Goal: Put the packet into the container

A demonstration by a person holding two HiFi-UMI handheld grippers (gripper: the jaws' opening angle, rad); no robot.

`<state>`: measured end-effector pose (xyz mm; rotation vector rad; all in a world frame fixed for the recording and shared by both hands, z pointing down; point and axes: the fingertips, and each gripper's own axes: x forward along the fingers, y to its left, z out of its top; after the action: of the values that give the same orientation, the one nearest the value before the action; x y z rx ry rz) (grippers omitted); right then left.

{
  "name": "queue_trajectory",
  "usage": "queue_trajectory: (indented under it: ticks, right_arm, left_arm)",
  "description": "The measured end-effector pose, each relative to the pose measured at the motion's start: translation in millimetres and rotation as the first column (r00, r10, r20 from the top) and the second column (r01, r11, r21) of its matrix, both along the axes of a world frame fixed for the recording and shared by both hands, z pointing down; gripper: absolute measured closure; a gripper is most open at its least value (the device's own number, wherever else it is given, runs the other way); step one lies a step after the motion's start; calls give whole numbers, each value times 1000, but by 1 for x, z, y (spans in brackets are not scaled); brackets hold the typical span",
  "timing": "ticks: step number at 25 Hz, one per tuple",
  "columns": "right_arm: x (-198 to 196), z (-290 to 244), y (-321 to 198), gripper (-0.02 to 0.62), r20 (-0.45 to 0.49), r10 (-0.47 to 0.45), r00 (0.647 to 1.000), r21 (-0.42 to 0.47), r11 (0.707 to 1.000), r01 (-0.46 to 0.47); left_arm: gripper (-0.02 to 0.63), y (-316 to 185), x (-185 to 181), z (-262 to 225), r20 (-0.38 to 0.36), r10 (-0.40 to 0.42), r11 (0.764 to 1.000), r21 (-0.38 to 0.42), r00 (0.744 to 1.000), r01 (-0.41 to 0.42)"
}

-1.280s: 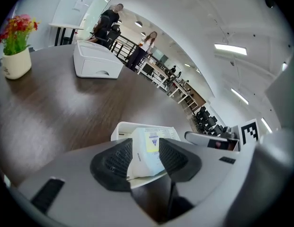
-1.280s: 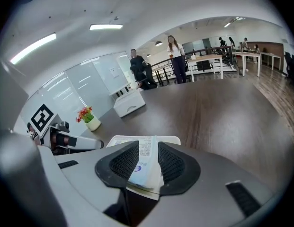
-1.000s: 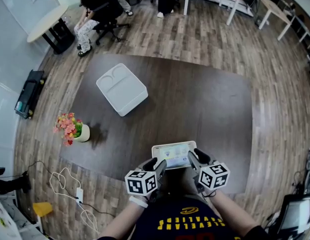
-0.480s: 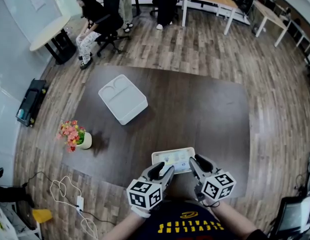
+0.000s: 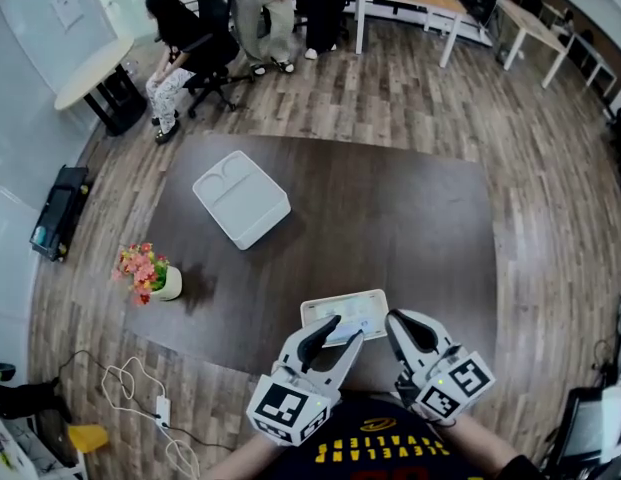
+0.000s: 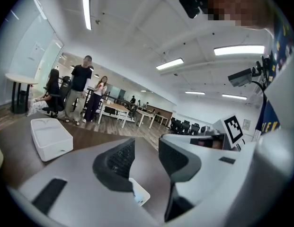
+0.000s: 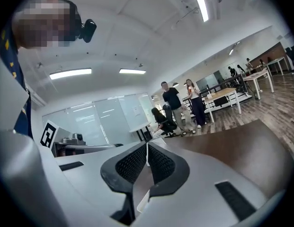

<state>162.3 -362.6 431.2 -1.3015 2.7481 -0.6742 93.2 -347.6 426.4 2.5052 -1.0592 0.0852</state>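
While the packet lies at the 6 o'clock edge of the dark brown bench, close in front of the person, both grippers are at it. The right gripper stands at the 3 o'clock end of the packet. Its jaws have just been closing, and in the right gripper view the two ribbed pads are pressed together on a thin white edge of the packet, so this gripper is pinching the packet. The left gripper is over the 6 o'clock side of the packet, toward its 9 o'clock end. In the left gripper view its jaws are spread, the brown bench shows in the gap between them, and one white corner of the packet comes out under the jaw at 9 o'clock. The pads do not press on it. From these views I cannot tell if the packet rests on the bench or is raised a little above it.

The white container stands well apart from the packet, between 10 and 11 o'clock from it, turned at an angle to the edges of the bench. Its top shows two shallow hollows. In the left gripper view the same container is at 9 o'clock. A small pot of pink and red flowers stands at the 9 o'clock edge of the bench. Beyond the bench, at 11 o'clock, a person sits on a black office chair, and other people stand near.
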Motion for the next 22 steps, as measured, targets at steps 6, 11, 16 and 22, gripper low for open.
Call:
queue_trajectory:
  ticks: [6,11,16,22]
  right_arm:
    - [-2,-13,10,584,23,-13,1000,33,999,13]
    - [-1,-24,9,584,-13,9,1000,101,995,-8]
    - [-2,-31,10,584,-28,6,1000,148,989,-2]
    - [0,-36,12,584,-41,-3,999,181,983,11]
  left_arm:
    - [541,9,1,-17,-96,25,999,33,995,-22]
    - [588,10,0,-21,-68,27,997,70,997,-22]
    - [589,12,5,-25,-57,48,994,103,997,-42]
    - [589,11,6,-26,-58,38,994,103,998,-32]
